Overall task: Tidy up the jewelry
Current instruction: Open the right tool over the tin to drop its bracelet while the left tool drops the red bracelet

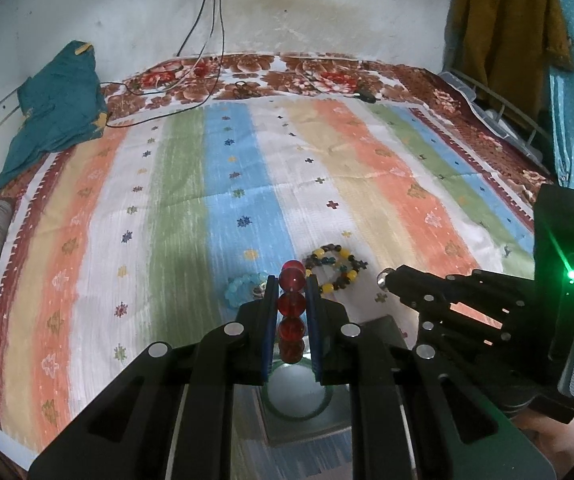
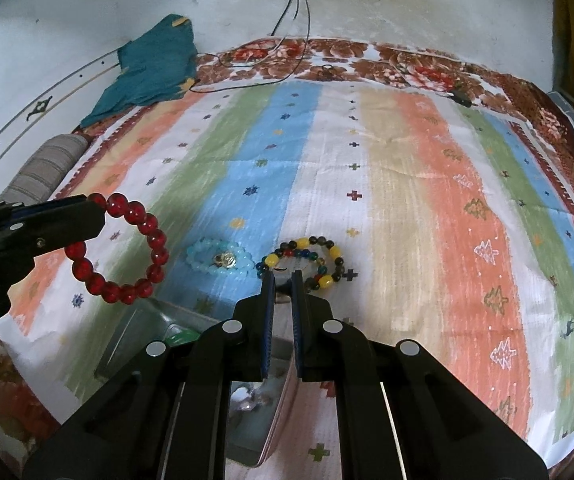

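My left gripper is shut on a red bead bracelet and holds it in the air above an open grey box. The bracelet hangs as a full ring in the right wrist view. My right gripper is shut on the edge of the box's raised mirrored lid. A pale blue bead bracelet and a yellow and dark multicolour bead bracelet lie on the striped cloth just beyond both grippers.
A teal garment lies at the far left of the bed. Cables run down from a wall socket. A striped bolster lies at the left edge. A mustard garment hangs at the right.
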`<state>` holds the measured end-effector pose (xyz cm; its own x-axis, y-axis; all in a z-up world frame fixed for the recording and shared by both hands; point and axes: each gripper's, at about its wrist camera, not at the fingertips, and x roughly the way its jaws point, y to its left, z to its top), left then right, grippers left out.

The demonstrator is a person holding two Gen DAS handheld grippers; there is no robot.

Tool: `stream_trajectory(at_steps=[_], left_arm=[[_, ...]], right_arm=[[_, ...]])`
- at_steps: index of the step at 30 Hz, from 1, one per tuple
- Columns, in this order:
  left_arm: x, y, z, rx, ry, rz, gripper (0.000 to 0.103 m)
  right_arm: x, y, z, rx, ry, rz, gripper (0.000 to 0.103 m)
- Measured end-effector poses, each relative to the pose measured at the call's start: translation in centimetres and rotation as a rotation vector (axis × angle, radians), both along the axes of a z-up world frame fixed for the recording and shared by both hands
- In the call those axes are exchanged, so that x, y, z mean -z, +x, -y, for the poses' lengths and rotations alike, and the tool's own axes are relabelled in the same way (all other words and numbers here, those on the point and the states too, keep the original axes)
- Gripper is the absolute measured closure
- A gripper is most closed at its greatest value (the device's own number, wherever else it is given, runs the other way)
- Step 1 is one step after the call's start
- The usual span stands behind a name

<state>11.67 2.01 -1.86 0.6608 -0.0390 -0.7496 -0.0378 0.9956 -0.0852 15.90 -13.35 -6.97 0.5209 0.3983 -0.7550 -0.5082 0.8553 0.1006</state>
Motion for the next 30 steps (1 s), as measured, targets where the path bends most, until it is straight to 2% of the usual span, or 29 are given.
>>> stream_trajectory(at_steps=[26, 28, 30], left_arm=[[0.0, -3.6, 0.7, -0.007, 0.002, 0.01, 0.088], [0.2, -3.4, 0.2, -0.031, 0.005, -0.009, 0.08], [0.4, -3.2, -0.4, -0.059, 0.007, -0.021, 0.077]], right_arm=[[0.6, -3.5, 0.2, -0.063, 0.019, -0.046, 0.093], [0.7, -3.5, 0.2, -0.065, 0.025, -0.059, 0.089], [0.7, -3.5, 0.3, -0.061, 0.022, -0.06, 0.067]])
